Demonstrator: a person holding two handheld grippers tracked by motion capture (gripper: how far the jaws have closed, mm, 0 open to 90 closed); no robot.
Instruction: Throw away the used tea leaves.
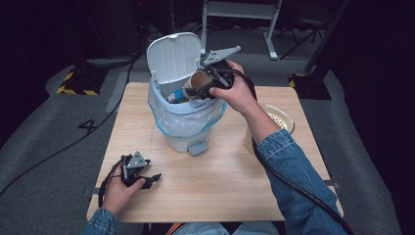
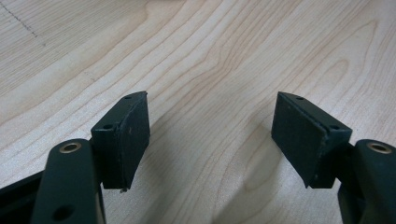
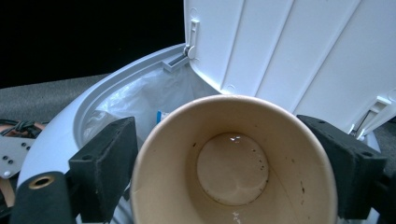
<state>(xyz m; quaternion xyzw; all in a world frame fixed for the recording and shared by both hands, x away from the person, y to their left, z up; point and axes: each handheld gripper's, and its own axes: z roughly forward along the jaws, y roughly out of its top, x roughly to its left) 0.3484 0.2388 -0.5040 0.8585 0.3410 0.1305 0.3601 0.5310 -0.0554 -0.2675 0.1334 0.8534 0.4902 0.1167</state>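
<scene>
A pale blue pedal bin stands mid-table with its lid raised and a blue liner folded over its rim. Over the bin's mouth, tilted on its side, is a tan paper cup, and my right gripper is shut on it. The right gripper view looks straight into the cup, with a jaw pressed on each side, the lid behind it and the bin rim below. My left gripper rests open on the table near the front left; its pads stand wide apart over bare wood.
A blue-labelled item lies inside the bin. A cream bowl sits at the table's right edge, partly behind the right forearm. The bin's pedal faces the front. The wooden table is bare in front of the bin.
</scene>
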